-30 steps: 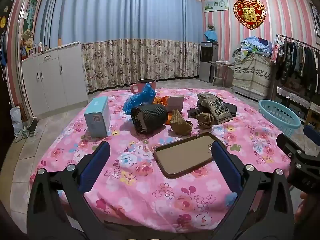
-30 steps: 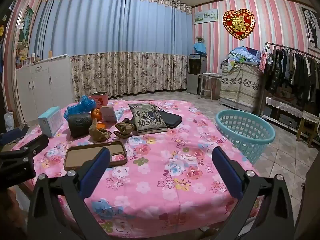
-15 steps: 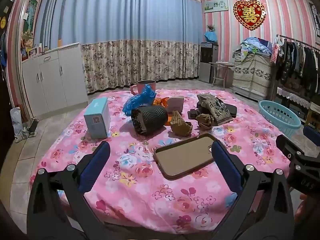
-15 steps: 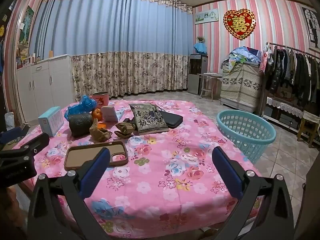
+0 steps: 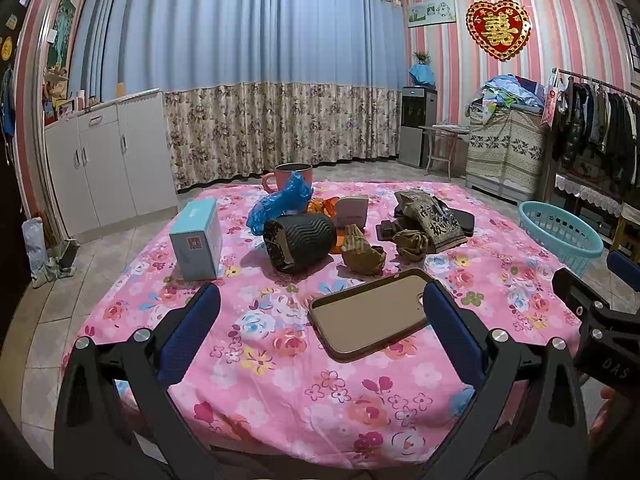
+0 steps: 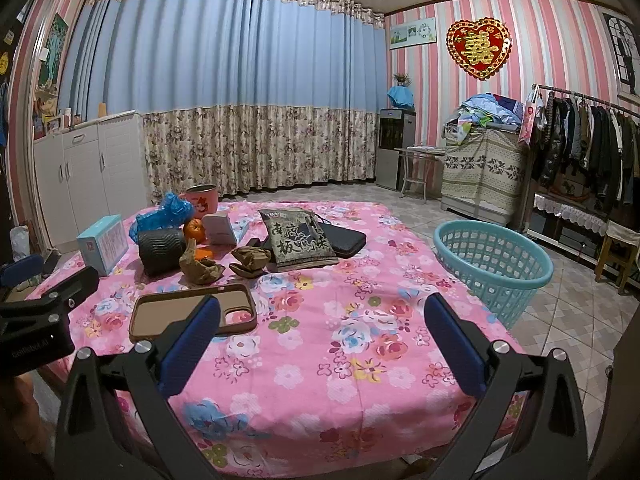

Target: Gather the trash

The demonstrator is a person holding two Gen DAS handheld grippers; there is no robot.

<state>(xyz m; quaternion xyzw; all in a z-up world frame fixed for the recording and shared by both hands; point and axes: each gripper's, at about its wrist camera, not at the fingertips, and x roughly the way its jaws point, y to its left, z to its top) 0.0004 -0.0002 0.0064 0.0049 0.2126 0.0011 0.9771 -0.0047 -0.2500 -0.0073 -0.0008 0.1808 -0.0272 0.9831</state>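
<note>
- The left gripper (image 5: 320, 320) hovers above the near edge of the table (image 5: 280, 380), jaws spread wide and empty.
- The right gripper (image 6: 320, 320) hangs the same way, wide apart, holding nothing.
- Crumpled brown paper (image 5: 362, 254) lies mid-table, just beside a black ribbed cup (image 5: 300, 242) on its side.
- A blue plastic bag (image 5: 282, 202) sits behind the cup.
- A brown phone case (image 5: 370, 314) lies nearest the grippers.
- A teal basket (image 6: 494, 268) stands on the floor, right of the table.

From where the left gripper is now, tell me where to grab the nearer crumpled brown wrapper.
Grip the crumpled brown wrapper at its upright twisted peak, coming from above and the near side; its base spreads flat, and the black ribbed cylinder crowds its left. Left gripper is open.
</note>
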